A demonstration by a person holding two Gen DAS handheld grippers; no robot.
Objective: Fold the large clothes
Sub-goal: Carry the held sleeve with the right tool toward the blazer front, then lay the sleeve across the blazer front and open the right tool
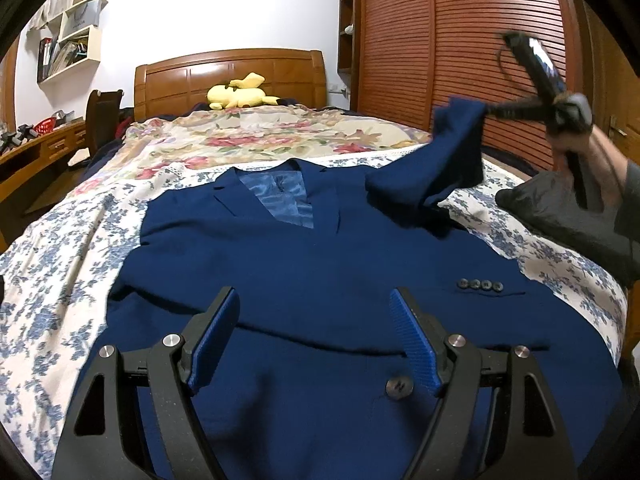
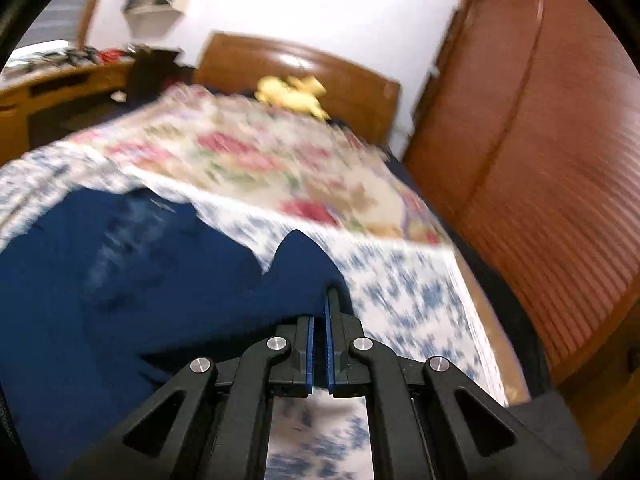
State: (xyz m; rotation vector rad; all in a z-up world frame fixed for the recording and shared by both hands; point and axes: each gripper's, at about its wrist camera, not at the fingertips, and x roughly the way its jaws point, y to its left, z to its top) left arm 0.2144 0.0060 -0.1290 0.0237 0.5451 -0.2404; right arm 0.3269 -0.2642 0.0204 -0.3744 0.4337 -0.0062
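Note:
A navy blue suit jacket (image 1: pixel 304 264) lies front up on the bed, collar toward the headboard, light blue lining showing at the neck. My left gripper (image 1: pixel 314 300) is open and empty, hovering just above the jacket's lower front. My right gripper (image 2: pixel 318 304) is shut on the jacket's right sleeve (image 2: pixel 296 276). In the left wrist view the right gripper (image 1: pixel 490 111) holds that sleeve (image 1: pixel 444 160) lifted above the bed at the right. The right wrist view is motion blurred.
The bed has a blue floral sheet (image 1: pixel 60 248) and a red floral quilt (image 1: pixel 260 132). A yellow plush toy (image 1: pixel 240 94) lies at the wooden headboard (image 1: pixel 228 76). A slatted wooden wardrobe (image 1: pixel 460 40) stands right. A desk (image 1: pixel 36 152) and wall shelves (image 1: pixel 72 40) stand left.

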